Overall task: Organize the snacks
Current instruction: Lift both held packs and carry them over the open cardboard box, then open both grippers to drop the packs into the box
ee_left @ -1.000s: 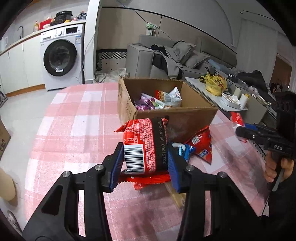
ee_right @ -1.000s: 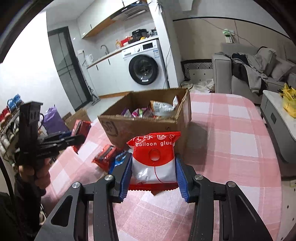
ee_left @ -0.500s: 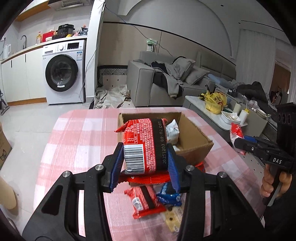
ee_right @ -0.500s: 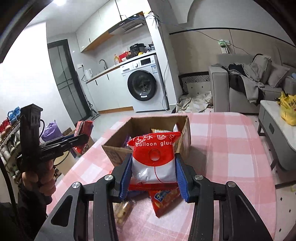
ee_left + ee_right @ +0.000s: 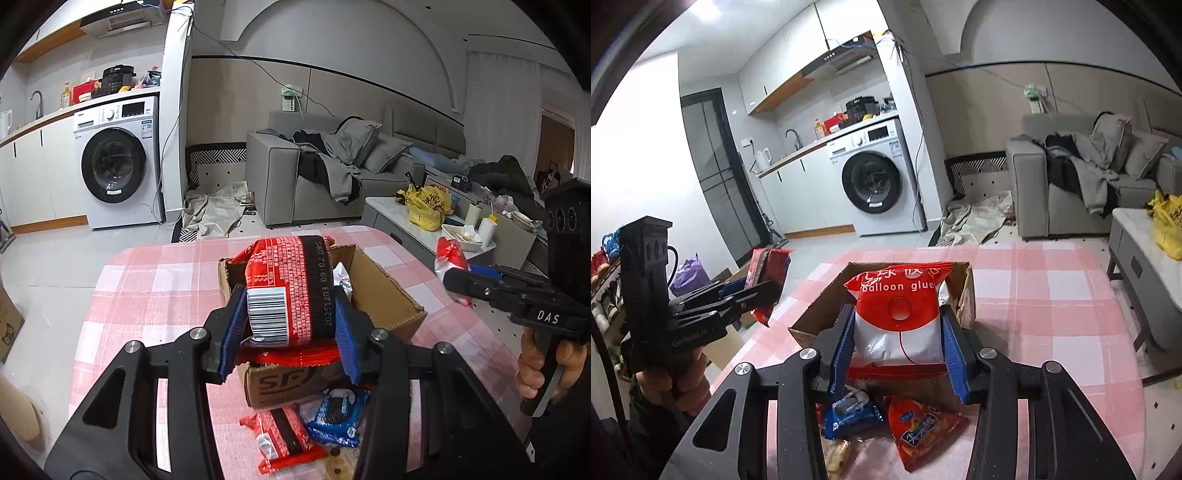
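Observation:
My left gripper (image 5: pixel 290 314) is shut on a red snack pack with a barcode (image 5: pixel 291 291), held in the air over the near edge of the open cardboard box (image 5: pixel 384 291). My right gripper (image 5: pixel 897 332) is shut on a red-and-white packet marked "balloon glue" (image 5: pixel 897 314), raised above the same cardboard box (image 5: pixel 964 291). Each gripper shows in the other's view, held by a hand: the right gripper (image 5: pixel 458 280) at the right, the left gripper (image 5: pixel 764 291) at the left. Loose packs lie on the table before the box: a red one (image 5: pixel 280 439), a blue one (image 5: pixel 338 417), an orange-red one (image 5: pixel 919 428).
The box stands on a table with a pink checked cloth (image 5: pixel 147 291). Inside it a white packet (image 5: pixel 341 278) shows. Beyond the table are a washing machine (image 5: pixel 118 162), a grey sofa (image 5: pixel 332 173) and a low white table (image 5: pixel 406 218) with a yellow bag.
Both grippers have risen with their packs and moved toward the box. The box now sits lower in both views, and more loose packs show below the fingers.

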`<state>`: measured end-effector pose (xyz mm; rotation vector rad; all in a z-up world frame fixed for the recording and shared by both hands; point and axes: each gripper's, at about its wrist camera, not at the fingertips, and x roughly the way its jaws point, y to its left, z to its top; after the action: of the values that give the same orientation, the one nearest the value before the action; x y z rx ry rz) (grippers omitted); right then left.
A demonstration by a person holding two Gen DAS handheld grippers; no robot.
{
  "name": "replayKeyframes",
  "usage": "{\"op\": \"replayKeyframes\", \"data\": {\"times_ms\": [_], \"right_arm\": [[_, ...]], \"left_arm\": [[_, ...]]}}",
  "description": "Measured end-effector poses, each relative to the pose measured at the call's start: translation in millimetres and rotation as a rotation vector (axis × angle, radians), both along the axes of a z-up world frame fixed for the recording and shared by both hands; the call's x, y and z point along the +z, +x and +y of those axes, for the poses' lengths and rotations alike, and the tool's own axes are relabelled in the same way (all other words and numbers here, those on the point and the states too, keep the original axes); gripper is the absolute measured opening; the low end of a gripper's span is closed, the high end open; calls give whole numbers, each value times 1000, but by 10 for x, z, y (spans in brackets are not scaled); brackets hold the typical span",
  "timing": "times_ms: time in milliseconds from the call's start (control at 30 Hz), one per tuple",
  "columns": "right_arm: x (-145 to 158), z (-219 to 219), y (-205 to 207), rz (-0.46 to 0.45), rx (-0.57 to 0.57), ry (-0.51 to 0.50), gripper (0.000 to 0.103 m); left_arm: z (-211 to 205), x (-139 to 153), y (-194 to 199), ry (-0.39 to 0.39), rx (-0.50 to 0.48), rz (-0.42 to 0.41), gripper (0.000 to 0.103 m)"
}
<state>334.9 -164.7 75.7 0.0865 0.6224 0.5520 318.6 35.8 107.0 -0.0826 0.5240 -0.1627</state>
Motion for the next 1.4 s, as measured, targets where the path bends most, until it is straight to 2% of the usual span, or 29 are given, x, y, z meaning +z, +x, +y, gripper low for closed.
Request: {"op": "replayKeyframes", "data": {"times_ms": [233, 467, 800, 1067, 1400], "right_arm": [[-106, 10, 169, 23, -16, 27, 45], [-219, 49, 349, 45, -25, 45, 45], [-359, 237, 505, 53, 3, 42, 45], [-432, 334, 575, 57, 10, 27, 45], [-547, 384, 675, 74, -1, 13, 45]], "left_arm": [[-71, -94, 308, 17, 0, 19, 41], [-103, -294, 686, 23, 8, 38, 41], [-224, -619, 994, 51, 10, 60, 41], [-345, -725, 1109, 56, -6, 57, 41], [-275, -794, 1075, 51, 12, 60, 42]]}}
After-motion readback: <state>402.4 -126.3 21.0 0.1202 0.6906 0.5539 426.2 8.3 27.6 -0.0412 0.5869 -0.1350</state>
